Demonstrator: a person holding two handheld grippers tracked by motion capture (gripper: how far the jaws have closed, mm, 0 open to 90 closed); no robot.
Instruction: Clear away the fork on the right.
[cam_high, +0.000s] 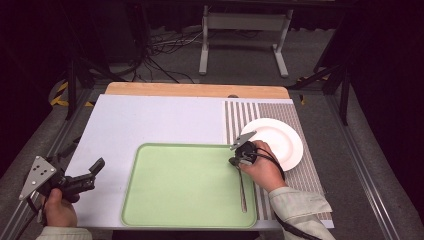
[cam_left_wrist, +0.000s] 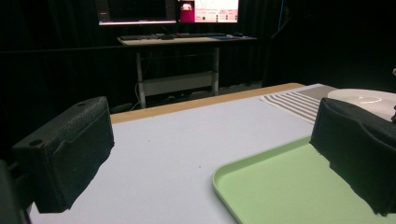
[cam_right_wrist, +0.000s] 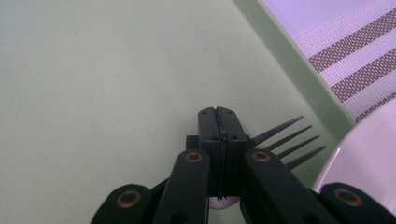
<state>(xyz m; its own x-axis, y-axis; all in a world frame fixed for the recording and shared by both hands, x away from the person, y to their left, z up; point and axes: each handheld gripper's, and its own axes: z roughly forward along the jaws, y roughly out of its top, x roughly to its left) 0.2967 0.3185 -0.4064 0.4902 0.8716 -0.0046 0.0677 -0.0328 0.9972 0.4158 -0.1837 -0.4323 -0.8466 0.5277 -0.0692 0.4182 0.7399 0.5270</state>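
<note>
fork (cam_right_wrist: 287, 140) clamped near its neck by right gripper (cam_right_wrist: 218, 122); could pivot, tines clipping plate (cam_right_wrist: 369, 154) at 3 o'clock. left gripper (cam_left_wrist: 205, 154) jaws apart, idle.

One tray (cam_high: 165, 200), one plate (cam_high: 282, 142), one fork (cam_high: 242, 192), one placemat (cam_high: 240, 112).

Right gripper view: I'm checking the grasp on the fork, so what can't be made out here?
- Fork: the neck and handle are hidden behind the right gripper; only four tines stick out.
- Plate: cut off by the picture's right edge.
- Green tray: far rim outside the frame.
</note>
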